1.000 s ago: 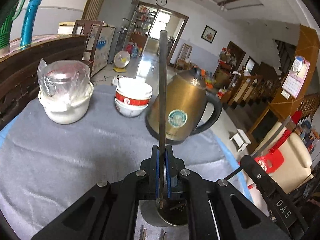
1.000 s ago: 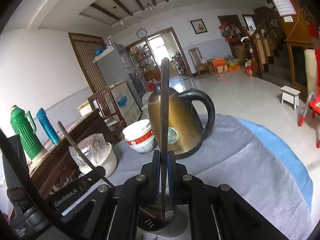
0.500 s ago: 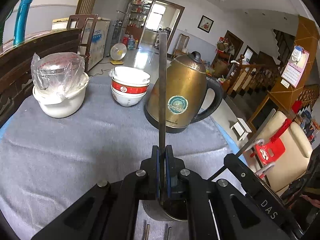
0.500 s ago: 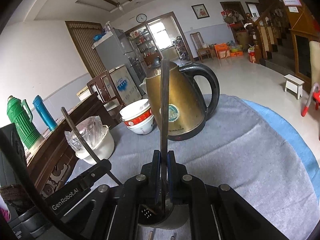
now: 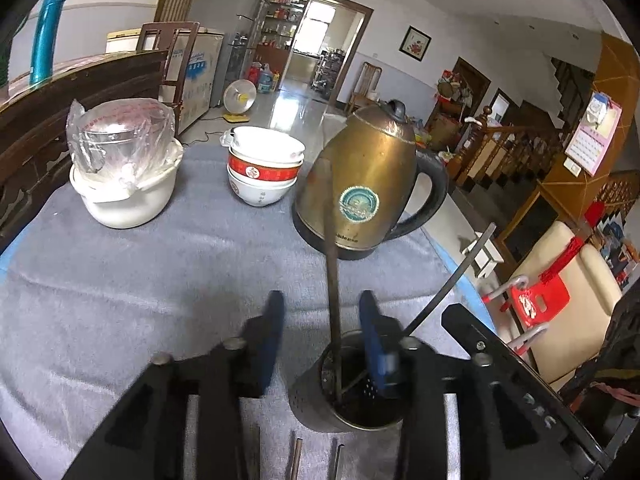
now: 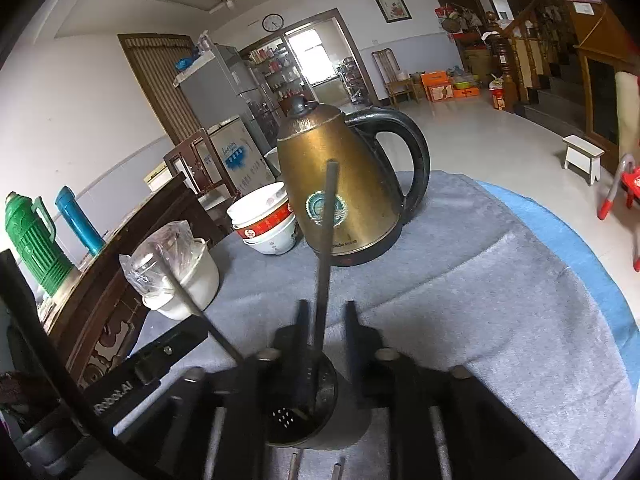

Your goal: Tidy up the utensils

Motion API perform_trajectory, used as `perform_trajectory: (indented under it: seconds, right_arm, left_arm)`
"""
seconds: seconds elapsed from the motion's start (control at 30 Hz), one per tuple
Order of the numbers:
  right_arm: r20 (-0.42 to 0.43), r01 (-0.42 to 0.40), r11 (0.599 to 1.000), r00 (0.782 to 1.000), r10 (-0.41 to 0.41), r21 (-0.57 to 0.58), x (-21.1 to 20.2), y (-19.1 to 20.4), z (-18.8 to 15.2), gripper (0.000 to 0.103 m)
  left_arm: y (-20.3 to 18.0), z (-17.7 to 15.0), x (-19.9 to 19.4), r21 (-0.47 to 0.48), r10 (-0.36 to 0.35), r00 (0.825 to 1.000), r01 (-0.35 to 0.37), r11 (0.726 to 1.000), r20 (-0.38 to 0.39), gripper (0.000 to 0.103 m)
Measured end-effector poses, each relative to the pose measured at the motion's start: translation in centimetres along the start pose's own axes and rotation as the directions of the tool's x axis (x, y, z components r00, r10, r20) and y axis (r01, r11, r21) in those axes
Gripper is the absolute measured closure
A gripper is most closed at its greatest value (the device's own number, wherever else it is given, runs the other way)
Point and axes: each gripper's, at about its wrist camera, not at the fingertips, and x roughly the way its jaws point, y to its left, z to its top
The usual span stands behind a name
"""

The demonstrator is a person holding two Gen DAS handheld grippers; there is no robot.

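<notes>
While both chopsticks stand in the perforated metal holder (image 5: 348,384), you have the jaws of each gripper spread and pinching nothing; both have just been opening, and each stick stands loose between its fingers, touching neither pad as far as the views show. Your left gripper (image 5: 320,340) sits over the holder's rim, its chopstick (image 5: 332,280) leaning slightly with its lower end inside the cup. Your right gripper (image 6: 324,328) frames the second chopstick (image 6: 326,240), likewise footed in the holder and tilted against its wall. In my judgement the sticks were lowered upright so that the cup would catch them on release, and the holder sits close to you on the grey cloth (image 5: 120,280) for short reach. Two further thin stick ends (image 5: 296,460) lie at the bottom edge of the left view, just in front of the holder, apparently not yet sorted. Beyond stand a brass-coloured kettle (image 5: 360,184), stacked red-banded bowls (image 5: 264,168) and a white pot (image 5: 124,196) with a bagged glass vessel. Writing: "Robot.AI" shows on the left gripper's body in the right view; the kettle bears a round teal badge and base lettering too small to read; the bowls carry a character I cannot make out
</notes>
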Motion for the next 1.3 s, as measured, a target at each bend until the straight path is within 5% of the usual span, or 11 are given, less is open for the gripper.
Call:
perform_trajectory:
  seconds: [0.07, 0.23, 0.3, 0.53, 0.8, 1.3]
  right_arm:
    - [0.02, -0.007, 1.0, 1.0, 0.007, 0.0, -0.6, 0.0, 0.1, 0.041]
    - [0.054, -0.014, 1.0, 0.998, 0.013, 0.017, -3.1, -0.5, -0.1, 0.041]
    - [0.07, -0.016, 0.999, 0.997, 0.014, 0.037, -4.8, -1.1, -0.9, 0.041]
    - [0.068, 0.031, 0.997, 0.997, -0.035, 0.067, -9.2, -3.2, -6.8, 0.038]
    - [0.09, 0.184, 0.98, 0.98, -0.177, -0.074, -10.8, -2.5, -13.9, 0.038]
    - [0.082, 0.17, 0.983, 0.983, -0.164, -0.068, -12.6, -0.5, -15.4, 0.037]
  left_arm:
    - [0.2, 0.1, -0.4, -0.005, -0.003, 1.0, 0.003, 1.0, 0.001, 0.062]
    - [1.5, -0.4, -3.2, -0.005, -0.011, 1.0, 0.011, 1.0, 0.028, 0.06]
    - [2.6, -1.2, -4.8, -0.002, -0.008, 0.999, 0.008, 1.0, 0.046, 0.049]
    - [8.7, -7.4, -10.9, -0.019, 0.117, 0.991, -0.116, 0.993, 0.069, 0.037]
    - [15.6, -15.1, -13.9, -0.105, 0.307, 0.952, -0.305, 0.946, 0.001, 0.037]
    - [12.8, -17.6, -16.7, -0.052, 0.274, 0.961, -0.272, 0.961, 0.039, 0.036]
